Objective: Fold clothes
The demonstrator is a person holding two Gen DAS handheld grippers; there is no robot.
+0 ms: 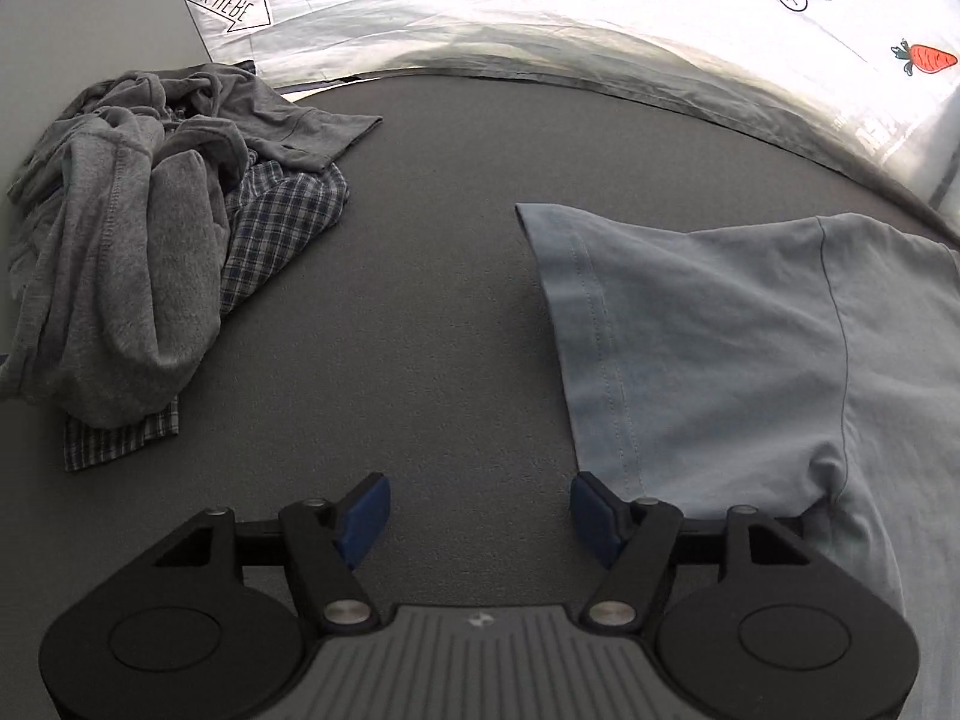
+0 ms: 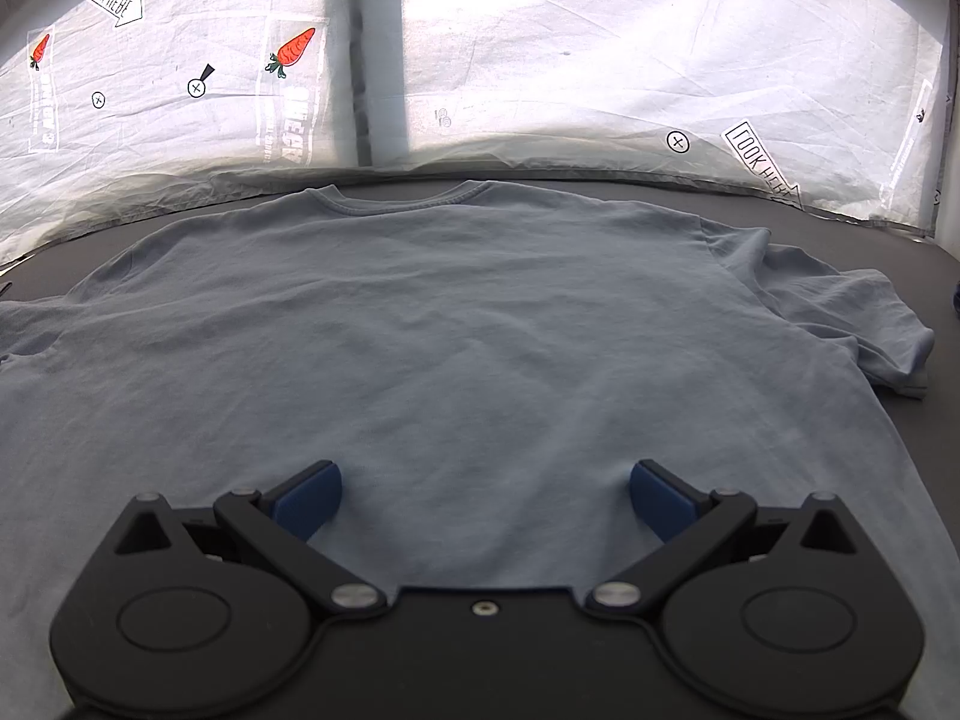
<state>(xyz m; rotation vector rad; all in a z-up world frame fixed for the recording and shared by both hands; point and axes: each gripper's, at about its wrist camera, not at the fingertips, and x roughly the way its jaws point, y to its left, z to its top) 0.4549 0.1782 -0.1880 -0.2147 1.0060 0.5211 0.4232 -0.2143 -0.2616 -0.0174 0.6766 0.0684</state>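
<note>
A light blue T-shirt (image 2: 468,324) lies spread flat on the dark grey table, collar at the far side, its right sleeve (image 2: 852,324) rumpled. My right gripper (image 2: 485,498) is open and empty, low over the shirt's lower body. In the left wrist view the shirt's left sleeve (image 1: 690,348) lies at the right. My left gripper (image 1: 480,510) is open and empty over bare table, its right finger right at the sleeve's hem near the armpit.
A pile of crumpled clothes, grey garments (image 1: 120,240) over a plaid one (image 1: 276,228), lies at the table's far left. A white printed sheet (image 2: 540,60) hangs behind the table's far edge. Bare table (image 1: 420,276) lies between pile and shirt.
</note>
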